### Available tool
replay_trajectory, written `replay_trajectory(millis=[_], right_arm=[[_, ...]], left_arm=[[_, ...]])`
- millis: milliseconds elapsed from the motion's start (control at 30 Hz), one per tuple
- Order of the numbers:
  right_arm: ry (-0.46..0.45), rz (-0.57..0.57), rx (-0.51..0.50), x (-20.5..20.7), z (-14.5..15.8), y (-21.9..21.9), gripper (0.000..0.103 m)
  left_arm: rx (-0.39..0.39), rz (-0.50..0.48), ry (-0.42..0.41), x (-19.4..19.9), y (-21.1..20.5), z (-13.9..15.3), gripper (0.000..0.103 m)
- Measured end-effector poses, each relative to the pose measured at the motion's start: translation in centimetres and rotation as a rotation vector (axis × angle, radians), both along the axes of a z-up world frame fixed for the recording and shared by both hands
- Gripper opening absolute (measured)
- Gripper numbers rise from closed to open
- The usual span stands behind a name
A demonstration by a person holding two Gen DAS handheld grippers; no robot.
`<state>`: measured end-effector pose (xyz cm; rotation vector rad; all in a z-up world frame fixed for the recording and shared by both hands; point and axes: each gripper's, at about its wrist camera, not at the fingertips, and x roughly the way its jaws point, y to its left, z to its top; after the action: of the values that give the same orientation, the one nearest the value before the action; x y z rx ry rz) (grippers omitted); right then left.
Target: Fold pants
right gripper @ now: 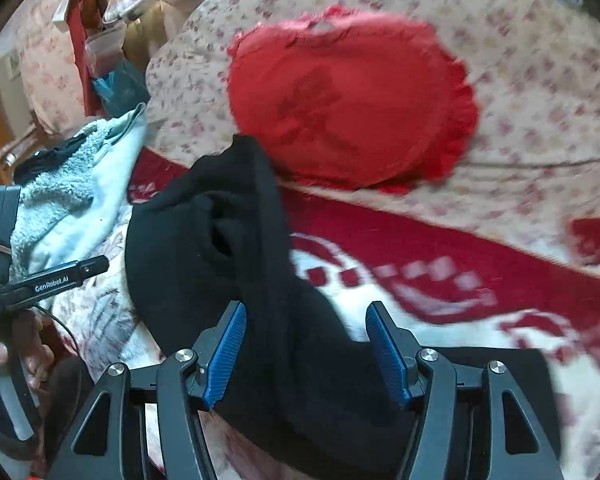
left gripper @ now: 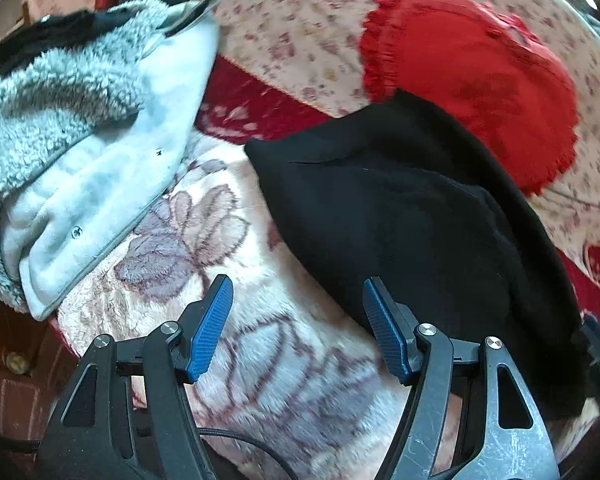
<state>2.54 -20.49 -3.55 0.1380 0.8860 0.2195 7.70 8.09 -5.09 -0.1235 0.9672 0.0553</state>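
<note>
The black pants [left gripper: 412, 220] lie bunched on a flowered blanket [left gripper: 260, 360]. In the left wrist view they spread from the middle to the lower right. My left gripper [left gripper: 298, 328] is open and empty, over the blanket at the pants' left edge, its right finger over the black cloth. In the right wrist view the black pants [right gripper: 204, 248] run from the middle down under my right gripper [right gripper: 306, 352], which is open with the black cloth between its fingers, not pinched. The left gripper's body [right gripper: 40, 280] shows at the left edge.
A grey fleece jacket [left gripper: 80, 152] lies on the left of the bed. A red fringed cloth [left gripper: 472, 76] lies behind the pants on a flowered sheet [right gripper: 520, 80]. A red patterned band of the blanket [right gripper: 440, 256] runs to the right. Furniture and bags stand at the far left.
</note>
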Motion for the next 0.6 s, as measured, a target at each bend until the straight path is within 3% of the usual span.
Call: replay_trajectory(millis=[67, 133, 200, 500, 600], right_arm=[[0.011, 0.058, 0.051, 0.7, -1.0, 0.2, 0.042], [-0.001, 0.049, 0.012, 1.4, -1.5, 0.1, 0.017], [-0.012, 0.049, -0.018, 2.6, -1.6, -0.6, 0.007], [-0.091, -0.026, -0.317, 11.6, -0.3, -2.2, 0.006], [-0.032, -0.029, -0.266, 14.2, -1.5, -2.7, 0.006]], left_arm=[[0.003, 0.012, 0.006, 0.8, 0.4, -0.3, 0.068], [0.008, 0.02, 0.011, 1.5, 0.7, -0.7, 0.068], [0.001, 0.028, 0.017, 2.4, 1.0, -1.2, 0.068], [-0.073, 0.068, 0.071, 6.4, 2.3, -3.3, 0.068], [-0.11, 0.087, 0.092, 7.7, 2.5, -3.7, 0.068]])
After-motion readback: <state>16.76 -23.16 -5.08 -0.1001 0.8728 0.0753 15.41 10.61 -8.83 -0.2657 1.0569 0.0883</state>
